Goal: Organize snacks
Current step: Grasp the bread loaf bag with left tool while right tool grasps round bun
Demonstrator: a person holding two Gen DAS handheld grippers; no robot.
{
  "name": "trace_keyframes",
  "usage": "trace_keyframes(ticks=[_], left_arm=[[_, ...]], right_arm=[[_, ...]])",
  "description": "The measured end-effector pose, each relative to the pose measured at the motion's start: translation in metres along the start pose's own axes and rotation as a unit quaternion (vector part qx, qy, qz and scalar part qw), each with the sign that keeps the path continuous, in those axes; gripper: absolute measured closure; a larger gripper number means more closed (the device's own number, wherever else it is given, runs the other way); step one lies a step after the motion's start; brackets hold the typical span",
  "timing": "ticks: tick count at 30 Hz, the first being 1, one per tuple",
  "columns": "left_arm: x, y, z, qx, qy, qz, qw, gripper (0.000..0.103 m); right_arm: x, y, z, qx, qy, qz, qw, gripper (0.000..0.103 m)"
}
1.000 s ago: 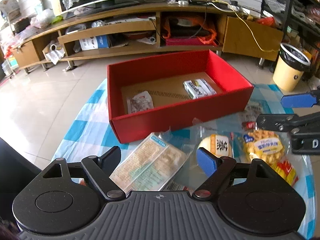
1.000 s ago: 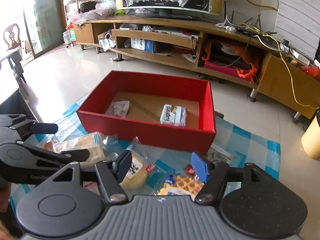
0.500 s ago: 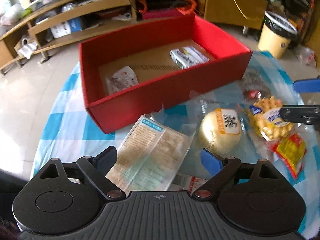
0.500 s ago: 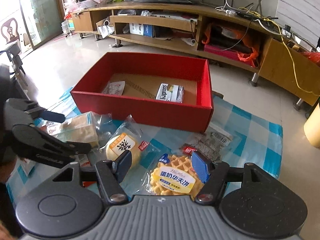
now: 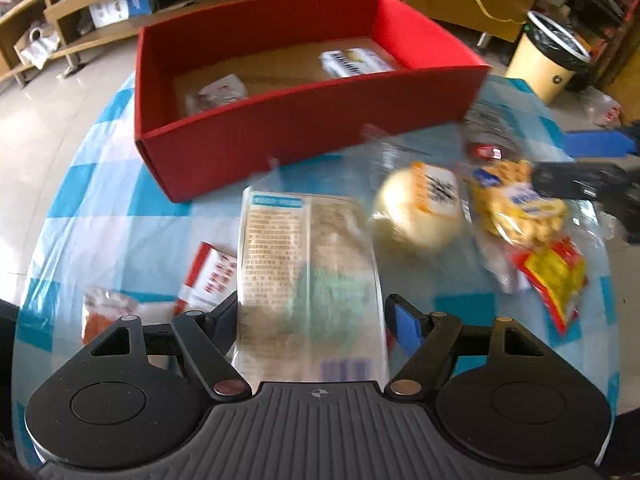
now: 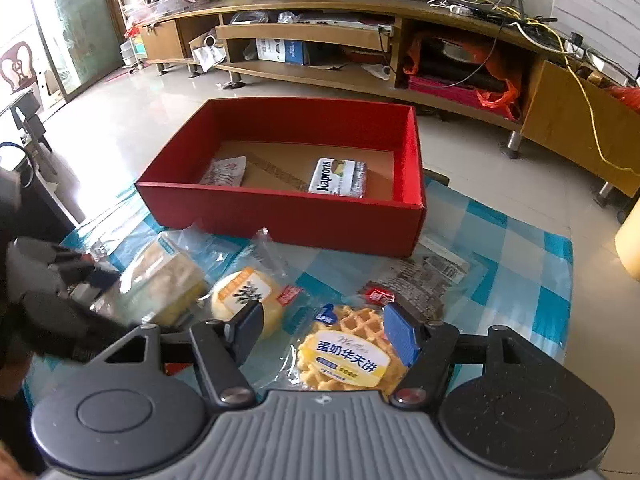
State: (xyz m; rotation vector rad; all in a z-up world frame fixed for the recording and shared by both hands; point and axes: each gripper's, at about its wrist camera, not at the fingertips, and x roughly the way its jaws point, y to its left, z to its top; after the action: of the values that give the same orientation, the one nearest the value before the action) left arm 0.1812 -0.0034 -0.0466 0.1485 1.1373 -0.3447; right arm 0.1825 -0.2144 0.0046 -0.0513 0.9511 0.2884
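A red box (image 5: 304, 128) (image 6: 288, 212) stands on the checked tablecloth and holds a Kaprons pack (image 6: 338, 178) and a small white packet (image 6: 224, 170). My left gripper (image 5: 310, 322) is open, its jaws on either side of a clear-wrapped sandwich pack (image 5: 308, 272) that also shows in the right wrist view (image 6: 164, 284). My right gripper (image 6: 324, 328) is open, low over a waffle pack (image 6: 346, 354), jaws either side of it. A round bun (image 5: 420, 208) (image 6: 248, 298) lies between the two packs.
A red-yellow snack bag (image 5: 554, 276), a dark-printed packet (image 6: 420, 280), a red-white packet (image 5: 210, 276) and an orange packet (image 5: 106, 312) lie on the cloth (image 6: 520, 280). A yellow bin (image 5: 548, 62) and a TV cabinet (image 6: 360, 40) stand beyond the table.
Both grippers have come down toward the table. My left gripper has closed in around the sandwich pack; my right has come over the waffle pack.
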Motion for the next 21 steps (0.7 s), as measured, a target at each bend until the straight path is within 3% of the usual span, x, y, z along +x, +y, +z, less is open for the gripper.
trace_keyframes(ticks=[4,7,9,11,13,15,21], left_arm=[[-0.003,-0.008,-0.001,0.004,-0.008,0.003,1.0000,0.015],[0.005,-0.007,0.008,0.001,-0.014,0.047,0.9988,0.009],[0.015,-0.002,0.014,-0.023,-0.003,0.037,0.9991,0.010],[0.022,-0.004,0.015,-0.030,0.006,0.041,0.9987,0.016],[0.023,-0.013,0.015,-0.006,0.003,0.068,0.9976,0.025],[0.022,-0.016,0.014,0.001,0.001,0.071,0.9975,0.029],[0.009,0.000,0.014,-0.051,-0.006,0.032,0.9982,0.035]], right_arm=[[0.006,0.002,0.001,0.008,0.012,0.010,1.000,0.036],[0.014,0.002,0.005,0.031,0.017,0.019,0.999,0.036],[0.019,0.002,0.008,0.044,0.020,0.021,0.999,0.036],[0.026,0.004,0.011,0.047,0.026,0.023,0.998,0.036],[0.032,0.008,0.013,0.043,0.031,0.024,0.998,0.036],[0.037,0.011,0.015,0.037,0.036,0.026,0.998,0.036],[0.046,0.010,0.020,0.039,0.042,0.026,0.998,0.035]])
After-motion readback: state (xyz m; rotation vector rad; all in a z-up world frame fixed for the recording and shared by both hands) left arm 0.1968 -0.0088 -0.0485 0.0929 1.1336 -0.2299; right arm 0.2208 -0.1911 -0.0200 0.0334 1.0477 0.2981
